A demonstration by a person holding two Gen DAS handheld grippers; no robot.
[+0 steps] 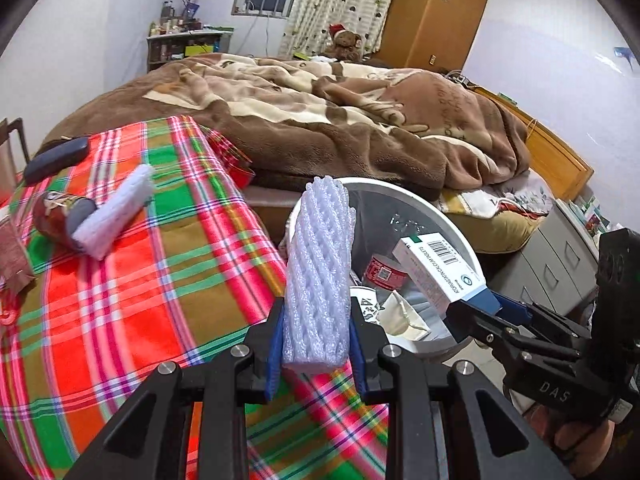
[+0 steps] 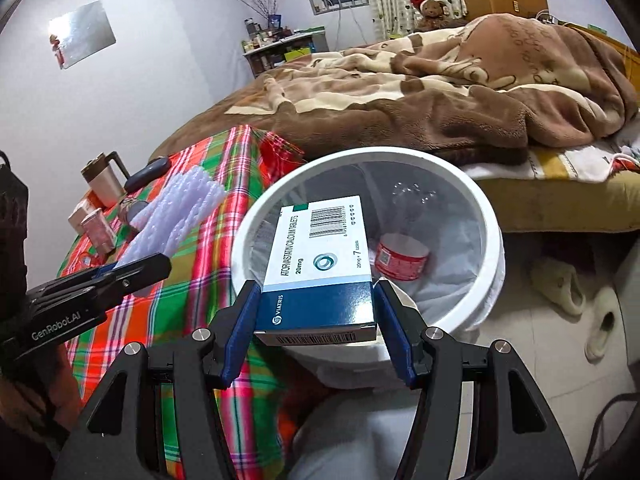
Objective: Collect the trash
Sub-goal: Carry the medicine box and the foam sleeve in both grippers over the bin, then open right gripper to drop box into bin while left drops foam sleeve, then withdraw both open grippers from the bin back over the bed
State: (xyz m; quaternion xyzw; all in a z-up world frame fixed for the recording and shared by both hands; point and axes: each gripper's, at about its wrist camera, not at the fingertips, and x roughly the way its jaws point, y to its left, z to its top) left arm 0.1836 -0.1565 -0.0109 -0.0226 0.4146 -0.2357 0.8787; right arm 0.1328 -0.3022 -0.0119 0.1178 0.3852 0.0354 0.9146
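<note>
My left gripper (image 1: 316, 344) is shut on a white foam net sleeve (image 1: 320, 276) and holds it at the table's edge, beside the rim of the white trash bin (image 1: 452, 216). My right gripper (image 2: 316, 320) is shut on a white and blue medicine box (image 2: 320, 264) held over the bin's (image 2: 492, 240) near rim. The box also shows in the left wrist view (image 1: 440, 276), with the right gripper (image 1: 476, 312) behind it. The left gripper (image 2: 132, 268) and its foam sleeve (image 2: 176, 216) show in the right wrist view. A red label scrap (image 2: 400, 258) and crumpled paper (image 1: 400, 312) lie in the bin.
The plaid tablecloth (image 1: 140, 280) holds another foam sleeve (image 1: 116, 212), a red can (image 1: 56, 216), a dark case (image 1: 56, 160), a tumbler (image 2: 102, 180) and small boxes (image 2: 96, 228). A bed with a brown blanket (image 1: 340, 120) stands behind. Slippers (image 2: 560, 288) lie on the floor right of the bin.
</note>
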